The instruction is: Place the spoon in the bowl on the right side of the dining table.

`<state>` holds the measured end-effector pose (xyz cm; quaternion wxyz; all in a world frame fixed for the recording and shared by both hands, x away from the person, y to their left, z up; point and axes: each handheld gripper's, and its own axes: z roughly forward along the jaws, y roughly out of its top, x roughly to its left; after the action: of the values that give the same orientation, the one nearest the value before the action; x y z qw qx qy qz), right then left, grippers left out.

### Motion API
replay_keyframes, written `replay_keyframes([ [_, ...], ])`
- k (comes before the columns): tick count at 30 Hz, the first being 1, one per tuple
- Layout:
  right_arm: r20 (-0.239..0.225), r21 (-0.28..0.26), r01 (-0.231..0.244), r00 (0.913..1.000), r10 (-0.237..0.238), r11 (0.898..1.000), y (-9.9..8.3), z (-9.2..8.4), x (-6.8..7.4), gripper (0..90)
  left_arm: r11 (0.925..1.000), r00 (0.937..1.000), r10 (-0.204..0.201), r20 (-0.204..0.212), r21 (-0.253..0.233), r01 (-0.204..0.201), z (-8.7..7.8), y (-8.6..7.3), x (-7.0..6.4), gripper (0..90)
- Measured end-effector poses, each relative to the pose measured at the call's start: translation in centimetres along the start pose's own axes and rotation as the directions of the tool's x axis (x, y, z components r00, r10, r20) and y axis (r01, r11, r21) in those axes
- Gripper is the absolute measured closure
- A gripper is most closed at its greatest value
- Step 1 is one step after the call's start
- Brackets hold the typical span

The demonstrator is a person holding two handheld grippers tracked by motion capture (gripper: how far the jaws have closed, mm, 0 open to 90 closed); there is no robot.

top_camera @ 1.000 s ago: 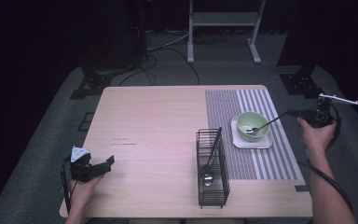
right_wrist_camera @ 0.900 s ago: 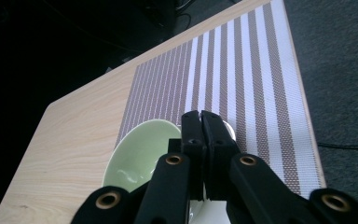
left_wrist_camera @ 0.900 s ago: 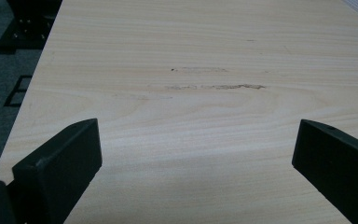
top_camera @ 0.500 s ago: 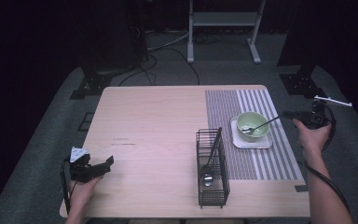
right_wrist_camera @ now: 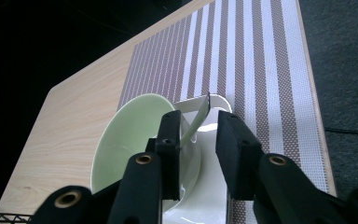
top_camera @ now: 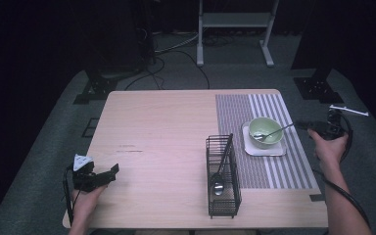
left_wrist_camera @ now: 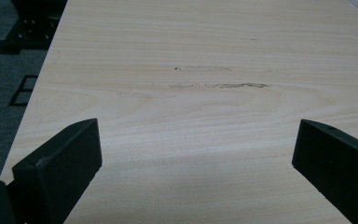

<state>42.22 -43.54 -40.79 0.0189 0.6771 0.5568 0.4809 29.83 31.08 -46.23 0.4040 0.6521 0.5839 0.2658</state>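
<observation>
The spoon point(top_camera: 270, 133) is lying tilted in the green bowl point(top_camera: 266, 130), its scoop inside and its handle pointing toward the table's right edge. The right gripper point(right_wrist_camera: 198, 135) has just been opening, the handle loose between its jaws. The left gripper point(top_camera: 98, 177) is resting open on the table point(top_camera: 166, 127).

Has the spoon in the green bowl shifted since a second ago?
No. The spoon lies in the green bowl as before, handle towards the mat's right edge; the right tongs have just been opening around it.
</observation>
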Motion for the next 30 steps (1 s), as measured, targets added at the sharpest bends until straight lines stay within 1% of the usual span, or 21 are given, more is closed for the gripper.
replay_keyframes([
  [2, -0.005, 0.008, 0.002, 1.0, -0.002, 1.0, -0.2, 0.0, -0.1, 66.0, 1.0, 1.0, -0.001, 0.0, 0.001, 0.001, -0.1, 0.0, 0.1, 0.4],
  [3, -0.002, 0.007, 0.011, 0.9999, -0.011, 1.0, -0.3, 0.0, 0.0, 64.9, 1.0, 1.0, -0.001, 0.0, 0.0, 0.001, -0.1, 0.0, 0.1, 0.4],
  [4, -0.002, 0.007, 0.011, 0.9999, -0.011, 1.0, -0.3, 0.0, 0.0, 64.9, 1.0, 1.0, -0.001, 0.0, 0.0, 0.001, -0.1, 0.0, 0.1, 0.4],
  [5, -0.002, 0.01, 0.019, 0.9998, -0.019, 1.0, -0.6, -0.1, 0.0, 61.3, 1.0, 1.0, 0.001, 0.0, 0.0, -0.001, -0.1, 0.0, 0.0, 0.4],
  [8, 0.003, 0.032, 0.024, 0.9997, -0.024, 0.999, -0.9, 0.0, 0.1, 56.1, 1.0, 1.0, 0.005, 0.003, 0.002, -0.005, 0.0, 0.0, -0.1, 0.4],
  [10, 0.016, 0.042, 0.043, 0.9989, -0.044, 0.998, -1.2, 0.1, 0.3, 54.5, 1.0, 1.0, 0.005, 0.002, 0.001, -0.005, -0.1, 0.1, -0.1, 0.4],
  [13, 0.013, 0.042, 0.052, 0.9985, -0.053, 0.998, -1.4, 0.1, 0.5, 51.9, 1.0, 1.0, 0.004, 0.003, 0.003, -0.004, 0.0, 0.0, -0.1, 0.4],
  [21, 0.021, 0.055, 0.084, 0.9961, -0.085, 0.995, -2.1, 0.1, 1.3, 47.7, 1.0, 1.0, 0.005, 0.006, 0.001, -0.005, 0.0, 0.1, -0.1, 0.4],
  [25, 0.026, 0.066, 0.099, 0.9946, -0.101, 0.993, -2.6, 0.2, 1.4, 45.9, 1.0, 1.0, 0.006, 0.008, 0.003, -0.006, 0.0, 0.1, -0.2, 0.4],
  [27, 0.02, 0.068, 0.095, 0.9952, -0.096, 0.993, -2.9, 0.2, 1.4, 45.9, 1.0, 0.9999, 0.007, 0.007, 0.001, -0.007, 0.0, 0.1, -0.2, 0.4],
  [30, 0.016, 0.076, 0.101, 0.9946, -0.103, 0.992, -3.4, 0.2, 1.4, 45.9, 1.0, 1.0, 0.006, 0.006, 0.003, -0.006, 0.0, 0.1, -0.2, 0.4],
])
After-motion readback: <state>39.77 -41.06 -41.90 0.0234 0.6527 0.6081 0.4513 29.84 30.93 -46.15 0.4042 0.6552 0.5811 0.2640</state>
